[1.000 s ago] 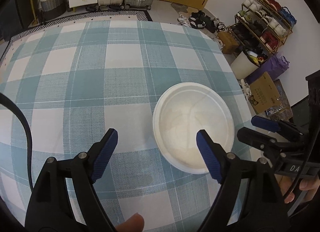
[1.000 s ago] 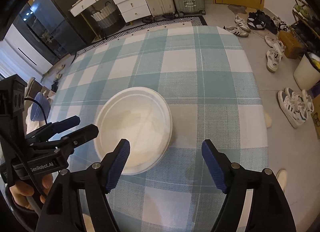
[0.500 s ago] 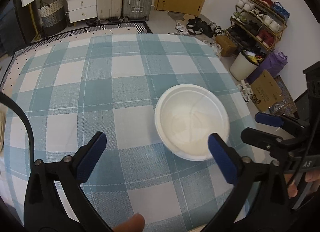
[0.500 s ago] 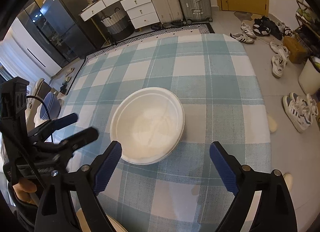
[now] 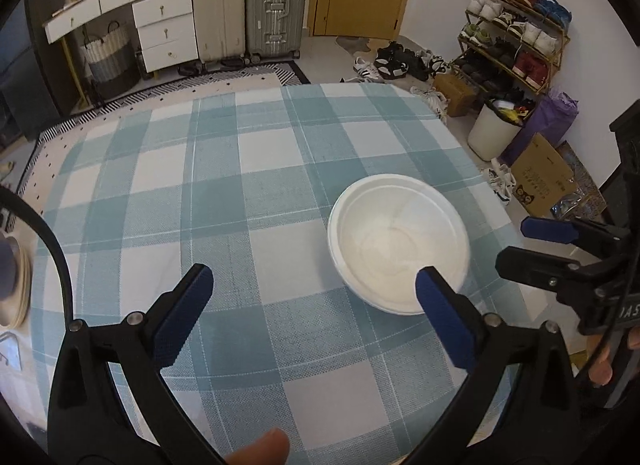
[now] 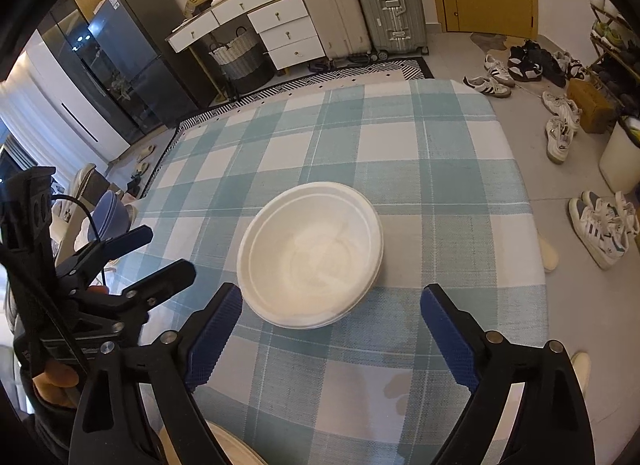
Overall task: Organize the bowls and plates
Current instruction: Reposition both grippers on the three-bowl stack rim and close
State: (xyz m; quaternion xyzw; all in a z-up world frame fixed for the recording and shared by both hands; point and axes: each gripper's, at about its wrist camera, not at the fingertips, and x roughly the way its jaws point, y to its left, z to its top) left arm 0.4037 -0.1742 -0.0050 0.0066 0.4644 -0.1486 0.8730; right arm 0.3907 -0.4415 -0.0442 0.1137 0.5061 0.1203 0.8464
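White and empty, the bowl [image 5: 398, 251] sat on the teal-checked tablecloth [image 5: 240, 193], just ahead of both grippers. The left gripper [image 5: 314, 305] and right gripper [image 6: 330, 319] had just been opening; their blue-padded fingers [image 6: 214, 339] stood spread, nothing between them.

Matt white bowls [image 6: 310, 255] – smooth, foam-like – sit on a woven checked tablecloth [image 6: 440, 193]; ribbed metal suitcase [image 6: 384, 1] behind.
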